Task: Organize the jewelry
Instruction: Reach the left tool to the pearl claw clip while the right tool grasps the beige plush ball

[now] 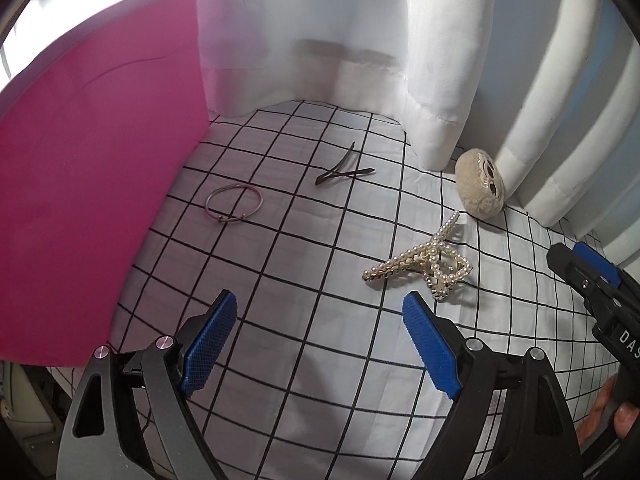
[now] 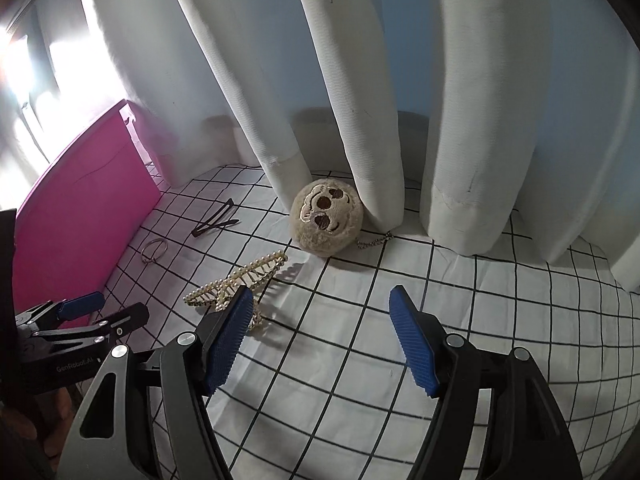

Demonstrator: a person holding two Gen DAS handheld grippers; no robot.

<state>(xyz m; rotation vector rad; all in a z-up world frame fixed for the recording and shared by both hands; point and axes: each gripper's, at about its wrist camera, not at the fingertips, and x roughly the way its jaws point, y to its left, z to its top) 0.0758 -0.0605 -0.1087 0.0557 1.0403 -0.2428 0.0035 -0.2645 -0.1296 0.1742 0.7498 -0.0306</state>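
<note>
While both tongs hover wide and empty, left tongs (image 1: 318,342) and right tongs (image 2: 320,338), the pearl hair claw (image 1: 420,266) lies on the checked surface (image 1: 280,264): light, rigid, probably fragile; best gripped across its spine.

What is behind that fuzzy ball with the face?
Behind the ball hang white curtains, and a small bead chain trails from it toward them. The curtain folds cover whatever lies further back.

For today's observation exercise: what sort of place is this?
Probably a bedroom or similar home room: a white black-gridded cloth covers the surface, long white curtains hang behind, and a pearl-studded gold hair claw lies out.
</note>
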